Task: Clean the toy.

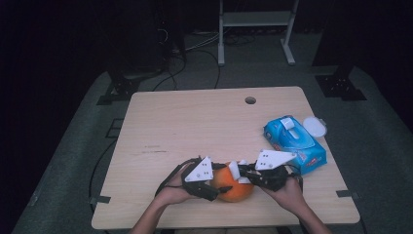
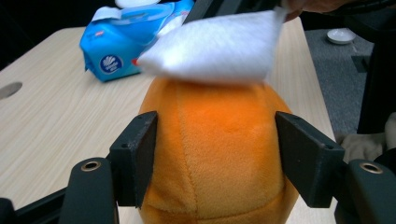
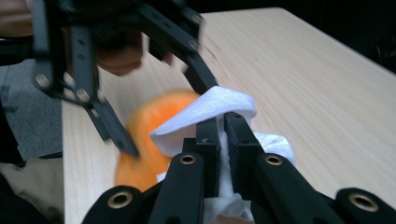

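Observation:
An orange plush ball [image 1: 234, 186] [image 2: 219, 154] [image 3: 154, 135] rests near the table's front edge. My left gripper [image 1: 214, 187] [image 2: 215, 158] is shut on it, one jaw pressed to each side. My right gripper [image 1: 241, 173] [image 3: 223, 140] is shut on a white wipe [image 1: 237, 169] [image 2: 215, 49] [image 3: 215, 112], which lies against the top of the ball. In the right gripper view the left gripper [image 3: 116, 93] shows blurred behind the ball.
A blue wipes pack [image 1: 293, 142] [image 2: 126, 42] lies to the right on the wooden table [image 1: 195, 126], its round white lid [image 1: 314, 127] open at the far end. A cable hole [image 1: 250, 100] sits near the table's back edge. A metal stand [image 1: 255, 29] is on the floor beyond.

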`<state>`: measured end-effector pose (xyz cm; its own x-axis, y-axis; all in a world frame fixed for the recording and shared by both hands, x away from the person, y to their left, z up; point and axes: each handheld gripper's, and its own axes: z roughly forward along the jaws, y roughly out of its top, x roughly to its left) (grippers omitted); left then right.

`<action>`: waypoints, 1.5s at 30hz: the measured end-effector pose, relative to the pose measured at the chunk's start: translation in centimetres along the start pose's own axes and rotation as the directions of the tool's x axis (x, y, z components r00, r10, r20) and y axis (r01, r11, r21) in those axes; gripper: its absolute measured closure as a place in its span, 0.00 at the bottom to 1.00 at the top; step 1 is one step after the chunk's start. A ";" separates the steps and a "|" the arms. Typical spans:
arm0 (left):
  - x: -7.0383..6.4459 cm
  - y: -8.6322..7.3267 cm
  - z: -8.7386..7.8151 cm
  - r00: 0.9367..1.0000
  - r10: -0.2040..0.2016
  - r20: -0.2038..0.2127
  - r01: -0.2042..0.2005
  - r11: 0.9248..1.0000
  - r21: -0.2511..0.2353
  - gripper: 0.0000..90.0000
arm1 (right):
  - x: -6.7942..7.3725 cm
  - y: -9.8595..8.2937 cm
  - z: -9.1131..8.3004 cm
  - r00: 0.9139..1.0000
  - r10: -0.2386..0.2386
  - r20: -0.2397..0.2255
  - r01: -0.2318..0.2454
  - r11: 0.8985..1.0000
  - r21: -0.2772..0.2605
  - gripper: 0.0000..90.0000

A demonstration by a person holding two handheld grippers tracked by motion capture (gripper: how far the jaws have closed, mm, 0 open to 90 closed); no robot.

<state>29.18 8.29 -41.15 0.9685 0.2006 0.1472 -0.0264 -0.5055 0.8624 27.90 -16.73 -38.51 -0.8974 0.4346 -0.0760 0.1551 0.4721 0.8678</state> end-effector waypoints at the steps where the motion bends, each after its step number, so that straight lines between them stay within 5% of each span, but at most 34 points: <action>1: 0.2 -0.1 -0.1 1.000 -0.006 0.000 0.006 1.000 -0.003 0.36 | -0.5 -0.4 -0.1 1.000 0.028 -0.007 -0.028 1.000 -0.002 0.93; 8: 1.9 -0.9 -1.0 0.991 -0.111 -0.080 0.112 0.994 0.008 0.32 | -1.3 -1.3 0.4 0.998 0.068 0.011 -0.068 0.998 0.013 0.93; 11: 1.8 -0.6 -1.2 0.988 -0.145 -0.052 0.145 0.989 -0.009 0.25 | -1.3 -1.2 0.6 0.997 0.078 0.023 -0.078 0.997 0.019 0.93; 17: 0.9 -0.3 -0.1 0.993 -0.114 -0.044 0.115 0.993 0.017 0.25 | -0.8 -0.8 0.8 0.997 0.070 0.035 -0.071 0.997 0.023 0.93; 24: 0.8 -0.3 -0.1 0.995 -0.072 -0.062 0.074 0.997 0.033 0.29 | 1.8 0.7 1.8 0.999 -0.041 -0.002 0.041 0.999 -0.005 0.93; 29: 1.9 -1.6 -0.6 0.986 -0.149 -0.079 0.150 0.988 0.019 0.32 | 0.7 -0.1 1.4 0.998 -0.042 0.036 0.041 0.999 0.030 0.93; 33: 2.3 -1.7 -0.8 0.979 -0.190 -0.080 0.190 0.982 0.001 0.28 | -0.3 -1.2 1.0 0.999 0.010 0.042 -0.011 0.999 0.031 0.93; 38: 1.5 -0.4 -0.5 0.988 -0.137 -0.071 0.138 0.990 0.020 0.27 | 0.1 -0.7 1.3 0.999 0.005 0.045 -0.006 1.000 0.024 0.93; 45: 1.4 -0.7 -0.5 0.992 -0.106 -0.073 0.109 0.993 0.037 0.30 | 1.4 0.0 2.1 0.999 -0.024 0.022 0.024 1.000 0.015 0.93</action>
<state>30.45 9.34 -41.25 0.9451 0.3140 0.0904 0.0882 -0.5118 0.8546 27.49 -14.49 -39.68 -0.8918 0.4395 -0.1077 0.1396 0.4937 0.8584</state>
